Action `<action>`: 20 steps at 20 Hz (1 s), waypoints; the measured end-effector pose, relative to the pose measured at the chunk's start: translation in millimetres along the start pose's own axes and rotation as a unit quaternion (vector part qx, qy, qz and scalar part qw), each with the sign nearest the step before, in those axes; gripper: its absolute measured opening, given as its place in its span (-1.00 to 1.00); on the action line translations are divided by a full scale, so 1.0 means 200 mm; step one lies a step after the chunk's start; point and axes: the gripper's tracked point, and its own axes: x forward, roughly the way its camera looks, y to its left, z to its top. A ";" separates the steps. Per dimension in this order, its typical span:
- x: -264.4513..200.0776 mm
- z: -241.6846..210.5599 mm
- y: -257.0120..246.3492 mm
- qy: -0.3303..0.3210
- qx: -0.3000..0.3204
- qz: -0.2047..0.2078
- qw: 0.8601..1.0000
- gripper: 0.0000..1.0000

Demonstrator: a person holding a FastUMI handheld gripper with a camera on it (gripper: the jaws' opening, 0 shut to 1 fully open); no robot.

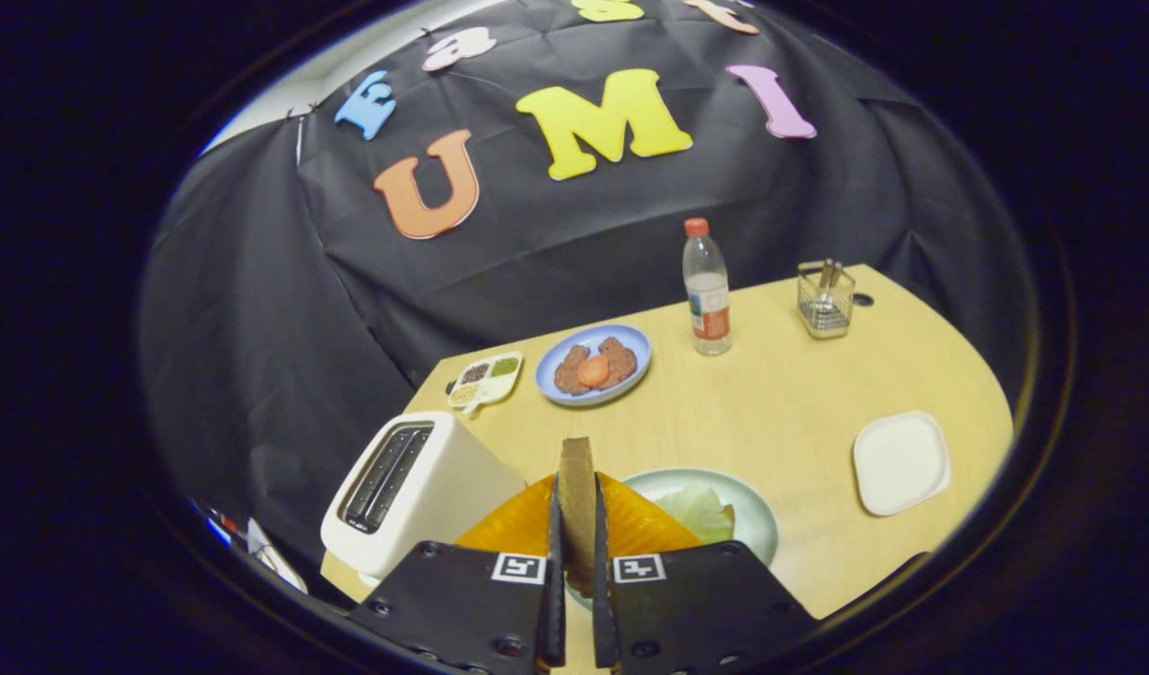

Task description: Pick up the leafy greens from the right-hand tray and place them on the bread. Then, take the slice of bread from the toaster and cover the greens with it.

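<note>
Tongs (576, 600) nearly closed, both fingers pressing the flat sides of a brown slice of bread (576, 502) held upright on edge between them. Just below and ahead sits a round pale-green plate (757, 525) at the near edge of the desk (781, 394), with pale leafy greens (698, 511) lying on it; any bread under them is hidden. Orange material (631, 525) by the fingers, can't tell what. White two-slot toaster (410, 492) at the near left corner, slots look empty. So greens step looks done, slice is out of the toaster; left: lower it flat over the greens and release. Tongs are raised above the desk, angled down toward the plate. White square tray (901, 462) near the right edge, empty. Farther back: blue plate (551, 384) with brown food, clear plastic bottle (707, 291), wire basket (825, 302).
</note>
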 end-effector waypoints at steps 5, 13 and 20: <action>0.09 -0.09 -0.10 0.001 0.035 -0.010 0.999 -0.77; 0.11 -0.13 -0.28 -0.001 -0.004 -0.037 0.999 -0.77; 0.15 -0.16 -0.40 0.006 -0.050 -0.060 0.997 -0.57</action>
